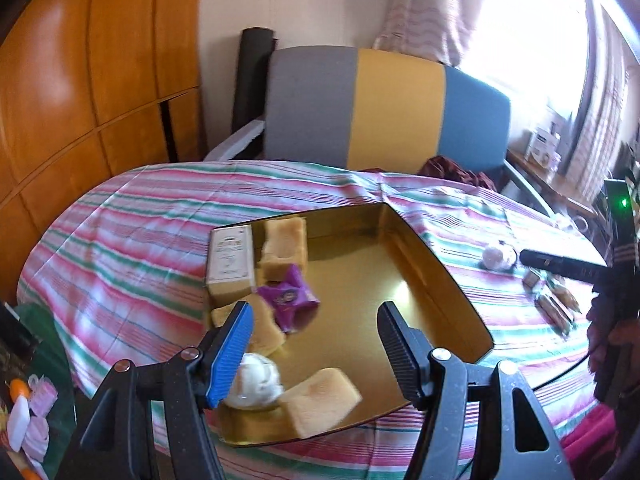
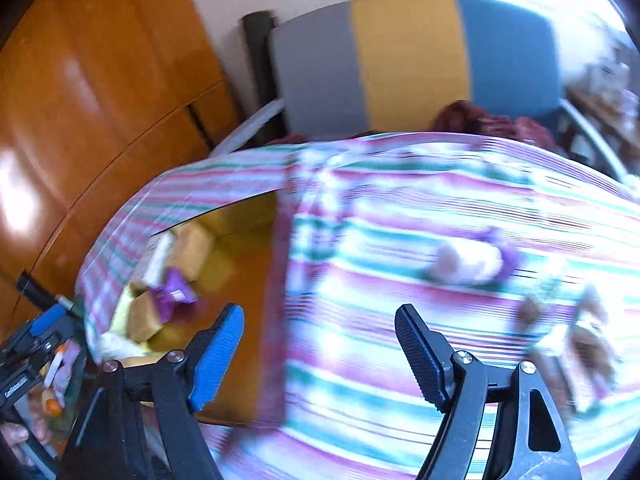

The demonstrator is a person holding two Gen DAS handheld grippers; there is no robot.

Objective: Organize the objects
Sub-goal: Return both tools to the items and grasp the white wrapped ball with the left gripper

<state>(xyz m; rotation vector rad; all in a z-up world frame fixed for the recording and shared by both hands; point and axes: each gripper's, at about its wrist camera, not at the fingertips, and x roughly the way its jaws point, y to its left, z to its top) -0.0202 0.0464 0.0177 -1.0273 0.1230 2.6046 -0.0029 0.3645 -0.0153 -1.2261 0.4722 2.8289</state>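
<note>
- Left gripper (image 1: 316,320) hangs over the near-left part of the gold tin (image 1: 440,272), jaws wide apart, nothing between them.
- Right gripper (image 2: 320,332) is over the striped cloth (image 2: 400,360) just right of the tin (image 2: 240,216); jaws spread too, empty. That view is badly smeared, so detail there is weak.
- Already in the tin, all on its left side: white carton (image 1: 231,262), purple packet (image 1: 289,298), sponge-like yellow blocks (image 1: 285,249), white ball (image 1: 256,380), one more yellow block (image 1: 320,400) at the near edge. Right half of the tin floor is bare.
- Left to sort, by judgement: round white item w/ purple bit (image 1: 498,257) and a few small wrapped snacks (image 1: 554,304), on the cloth to the right of the tin, apart from it.
- Risk 1: right gripper seems to be travelling fast; a grab at that pace could miss the round item or knock it rolling toward the table edge.
- Risk 2: snacks lie flat on loose cloth; jaws may pinch fabric w/ them and drag the tin.
- Risk 3: left gripper is low near the ball & block; a dip could shove them.
- Orientation: carton lies flat, long axis running near-to-far along the tin's left wall. Snacks lie w/ long axes roughly near-to-far, slightly slanted. Round item has no clear axis.
</note>
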